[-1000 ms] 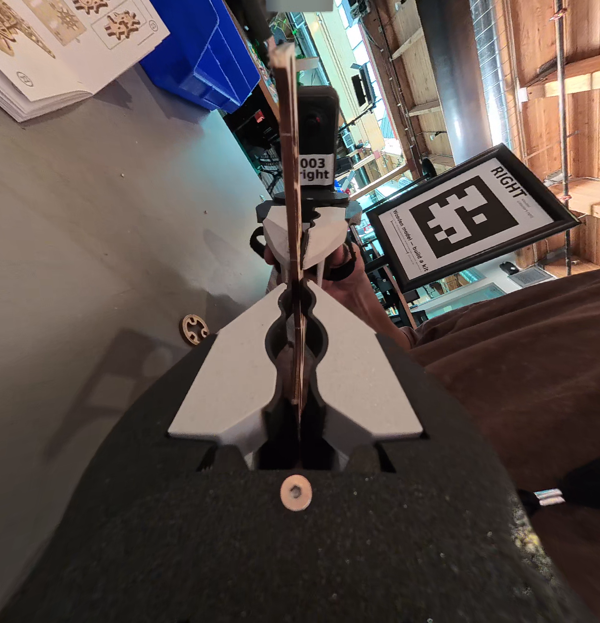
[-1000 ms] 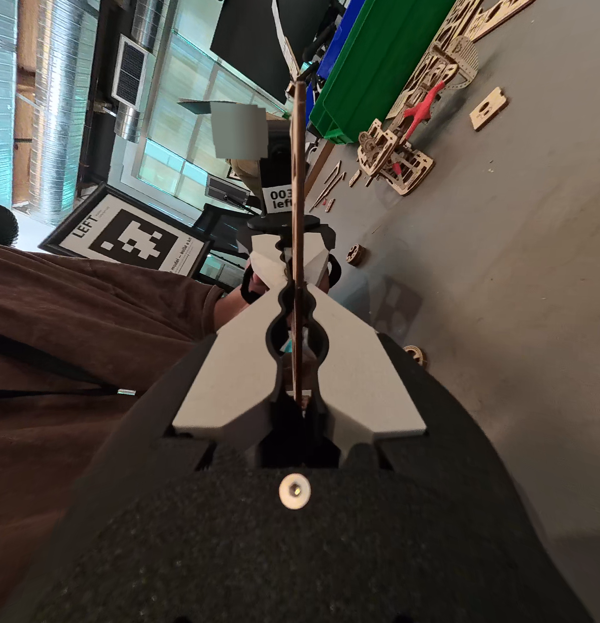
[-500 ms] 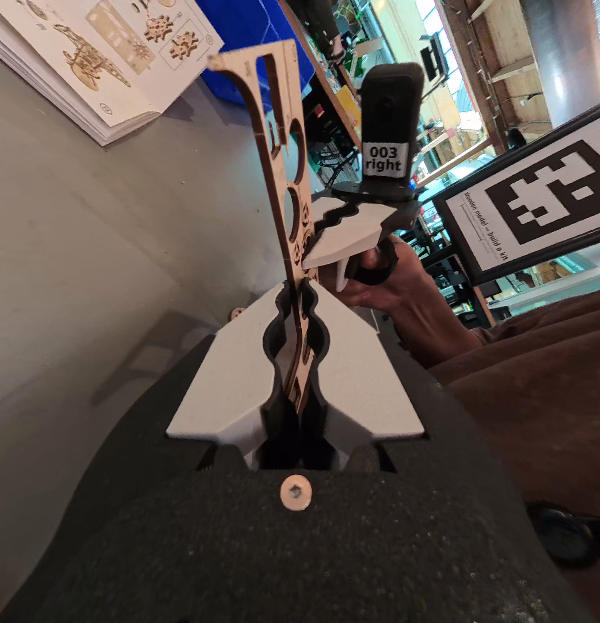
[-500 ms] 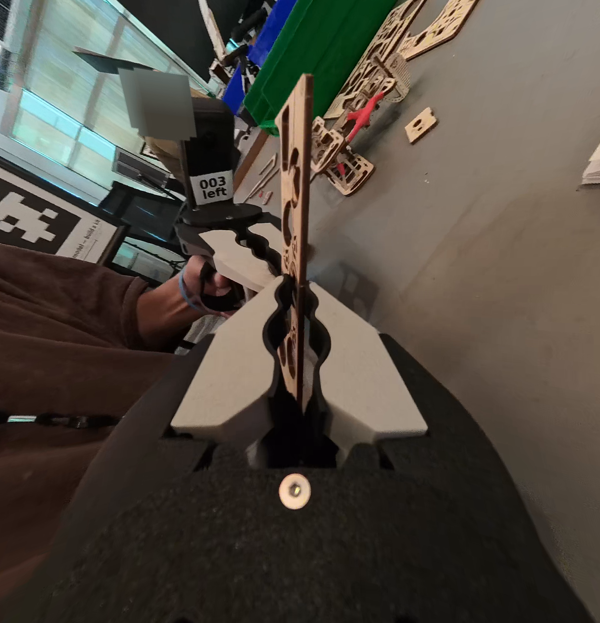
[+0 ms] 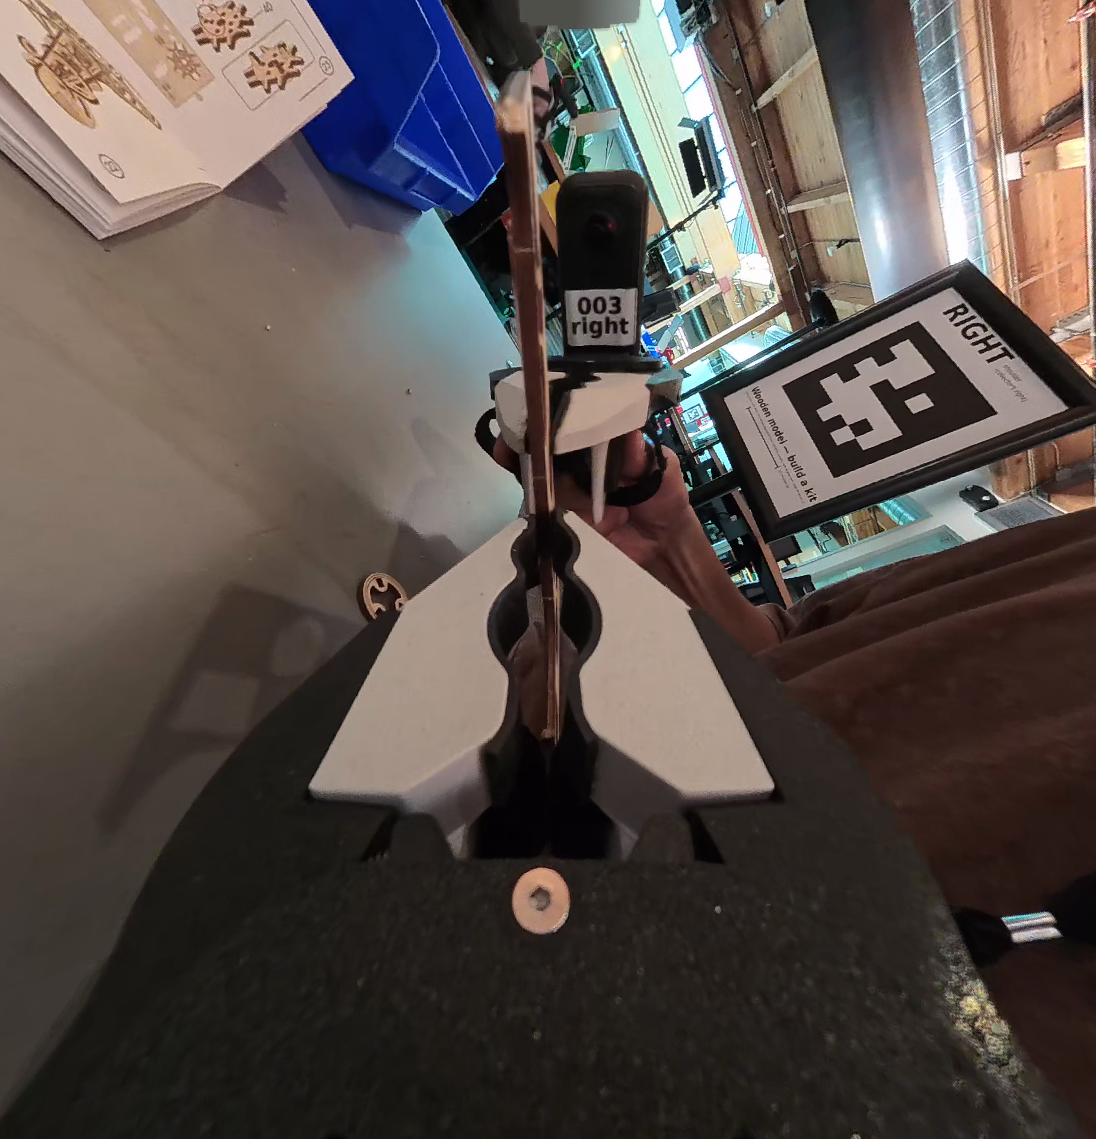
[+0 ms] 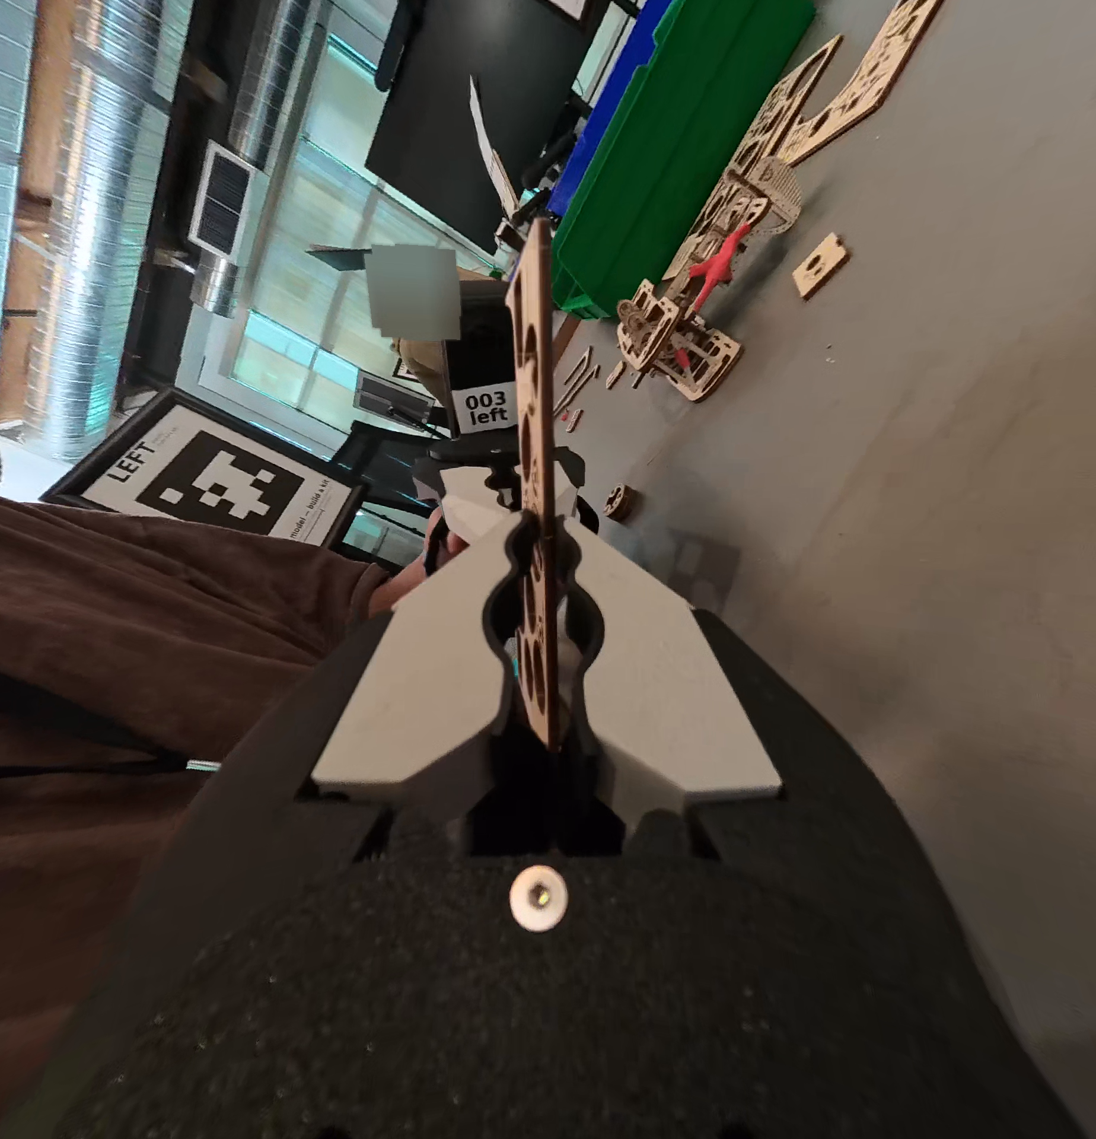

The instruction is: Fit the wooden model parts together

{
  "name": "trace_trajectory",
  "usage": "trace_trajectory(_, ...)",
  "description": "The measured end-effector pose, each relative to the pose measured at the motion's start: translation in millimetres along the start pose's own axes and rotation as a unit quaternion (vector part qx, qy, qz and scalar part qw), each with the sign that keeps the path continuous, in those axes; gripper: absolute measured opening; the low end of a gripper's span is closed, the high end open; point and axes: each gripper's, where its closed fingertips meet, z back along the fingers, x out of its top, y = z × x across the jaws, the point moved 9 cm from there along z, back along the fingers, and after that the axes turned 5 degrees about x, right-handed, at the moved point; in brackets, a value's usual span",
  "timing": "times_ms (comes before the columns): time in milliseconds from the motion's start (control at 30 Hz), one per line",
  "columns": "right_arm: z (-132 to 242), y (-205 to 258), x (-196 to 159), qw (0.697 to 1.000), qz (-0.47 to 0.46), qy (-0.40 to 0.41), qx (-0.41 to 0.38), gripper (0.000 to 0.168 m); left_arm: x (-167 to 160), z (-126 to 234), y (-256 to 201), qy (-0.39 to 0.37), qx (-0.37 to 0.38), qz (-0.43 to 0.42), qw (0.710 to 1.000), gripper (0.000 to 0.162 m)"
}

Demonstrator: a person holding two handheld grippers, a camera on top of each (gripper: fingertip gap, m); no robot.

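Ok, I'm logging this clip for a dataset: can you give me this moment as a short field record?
held part: flat wooden panel with round cutouts, seen almost edge-on
left gripper: shut on one end of the panel
right gripper: shut on the other end
table: grey; half-built wooden model, green bin
nearby: open instruction booklet, blue bin

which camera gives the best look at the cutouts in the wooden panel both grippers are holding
The right wrist view: the wooden panel is turned slightly, so its round cutouts show. The left wrist view shows it edge-on, a thin dark strip with no cutouts visible.
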Motion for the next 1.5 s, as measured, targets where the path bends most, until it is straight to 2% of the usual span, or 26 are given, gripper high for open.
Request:
trace_trajectory(100,1,-3,-2,1.000,0.001,0.007,-0.013,0.005,-2,-1,1,0.006,0.011,-0.005,1.000,0.000)
trace_trajectory(200,1,-2,-4,0.997,0.043,0.033,-0.063,0.007,-5,-2,2,0.013,0.038,-0.020,0.999,0.000)
trace_trajectory(267,0,-3,-5,0.989,0.072,0.055,-0.118,0.003,-6,-4,1,0.011,0.037,-0.021,0.999,0.000)
trace_trajectory(333,-1,-6,-8,0.979,0.098,0.072,-0.165,0.003,-8,-7,5,0.021,0.077,-0.034,0.996,0.001)
trace_trajectory(400,0,-3,-5,0.985,0.086,0.054,-0.142,0.004,-3,-5,5,0.018,0.062,-0.019,0.998,0.000)
trace_trajectory(567,-3,-6,-2,0.981,0.098,0.062,-0.155,0.007,0,-3,9,0.015,0.062,-0.019,0.998,0.000)
trace_trajectory(733,11,-3,8,0.992,0.074,0.019,-0.102,0.029,6,3,0,-0.004,0.026,-0.005,1.000,0.000)
trace_trajectory(1100,18,12,8,0.997,0.070,0.005,-0.027,0.024,3,15,-3,-0.008,-0.001,0.023,1.000,0.000)
trace_trajectory(1200,21,12,7,0.997,0.069,0.015,-0.034,0.024,2,56,-20,-0.024,0.029,0.006,0.999,0.000)
trace_trajectory(1267,22,12,6,0.996,0.077,0.022,-0.044,0.023,0,104,-32,-0.043,0.074,-0.007,0.996,0.000)
trace_trajectory(1333,21,11,7,0.996,0.071,0.021,-0.039,0.023,-3,159,-35,-0.057,0.150,-0.004,0.987,0.000)
trace_trajectory(1367,20,10,7,0.997,0.065,0.020,-0.036,0.022,-5,186,-31,-0.067,0.191,0.010,0.979,0.000)
trace_trajectory(1433,16,8,7,0.998,0.056,0.023,-0.032,0.023,-8,229,-22,-0.103,0.222,0.056,0.968,0.000)
trace_trajectory(1500,11,6,5,0.997,0.055,0.036,-0.036,0.022,-9,253,-12,-0.142,0.242,0.098,0.955,0.000)
